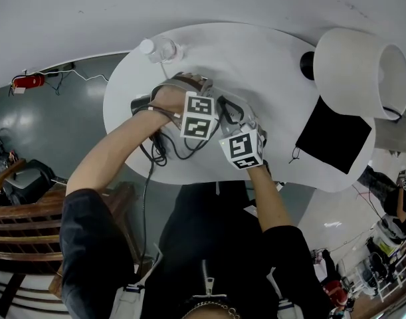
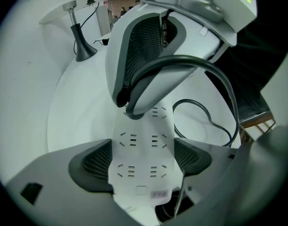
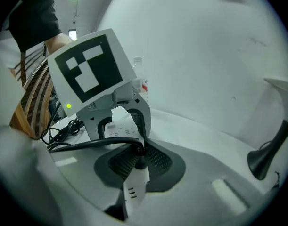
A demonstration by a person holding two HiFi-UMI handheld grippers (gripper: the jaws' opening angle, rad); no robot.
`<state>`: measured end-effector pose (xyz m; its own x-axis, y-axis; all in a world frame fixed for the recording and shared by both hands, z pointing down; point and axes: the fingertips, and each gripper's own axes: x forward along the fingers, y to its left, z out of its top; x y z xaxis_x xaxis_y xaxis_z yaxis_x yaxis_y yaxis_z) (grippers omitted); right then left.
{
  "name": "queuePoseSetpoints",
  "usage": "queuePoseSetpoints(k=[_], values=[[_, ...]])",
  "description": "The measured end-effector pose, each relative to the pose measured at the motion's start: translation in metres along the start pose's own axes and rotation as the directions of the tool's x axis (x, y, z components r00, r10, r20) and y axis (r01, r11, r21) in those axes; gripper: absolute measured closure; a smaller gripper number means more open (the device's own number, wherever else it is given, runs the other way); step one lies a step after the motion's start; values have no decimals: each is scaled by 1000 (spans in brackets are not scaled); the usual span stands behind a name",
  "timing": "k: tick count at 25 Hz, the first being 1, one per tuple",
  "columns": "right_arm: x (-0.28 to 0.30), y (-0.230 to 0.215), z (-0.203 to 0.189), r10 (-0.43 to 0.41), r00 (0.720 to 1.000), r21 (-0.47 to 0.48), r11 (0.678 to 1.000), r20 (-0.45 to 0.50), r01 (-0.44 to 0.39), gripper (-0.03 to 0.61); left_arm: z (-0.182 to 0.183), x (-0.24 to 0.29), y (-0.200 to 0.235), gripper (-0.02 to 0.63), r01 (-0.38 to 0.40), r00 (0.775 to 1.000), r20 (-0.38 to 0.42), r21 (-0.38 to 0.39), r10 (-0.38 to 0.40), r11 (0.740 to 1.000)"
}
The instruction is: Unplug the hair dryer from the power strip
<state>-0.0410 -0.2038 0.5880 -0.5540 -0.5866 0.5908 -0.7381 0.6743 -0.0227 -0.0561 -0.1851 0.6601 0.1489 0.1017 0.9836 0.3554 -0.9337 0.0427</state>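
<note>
left gripper (image 2: 141,160) clamped across a white power strip (image 2: 140,138); right gripper (image 3: 139,165) closed on the hair dryer's black plug (image 3: 140,158).

the strip lay flat on the round white table (image 1: 276,62), just in front of the person, its long sides pinched between the left jaws. the plug sat in a socket toward the strip's far end, and its black cord (image 3: 82,146) bent sharply away into a loose tangle. the plug looked small, hard and probably snug in its socket. it seemed best held by its body rather than the cord and drawn straight out, while the light strip, likely to lift with it, was pinned down. the dryer itself could not be clearly made out: in the head view, hands and marker cubes covered that part of the table. the plug's prongs were hidden.
</note>
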Motion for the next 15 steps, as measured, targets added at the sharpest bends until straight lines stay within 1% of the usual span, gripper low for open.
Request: queuePoseSetpoints(k=[7,9,12,15], values=[[-2,8,-4,-20,1000,-96,995,-11,19,538,0,0,0,221,1,1000,-2,0,-1,1000],[-1,6,-4,-4,1000,-77,997,-6,4,538,0,0,0,221,0,1000,-3,3,0,1000],[-1,0,0,6,1000,-8,1000,2,-6,538,0,0,0,221,0,1000,-2,3,0,1000],[-2,0,0,-2,1000,-17,1000,1,2,538,0,0,0,221,4,1000,-3,4,-4,1000]])
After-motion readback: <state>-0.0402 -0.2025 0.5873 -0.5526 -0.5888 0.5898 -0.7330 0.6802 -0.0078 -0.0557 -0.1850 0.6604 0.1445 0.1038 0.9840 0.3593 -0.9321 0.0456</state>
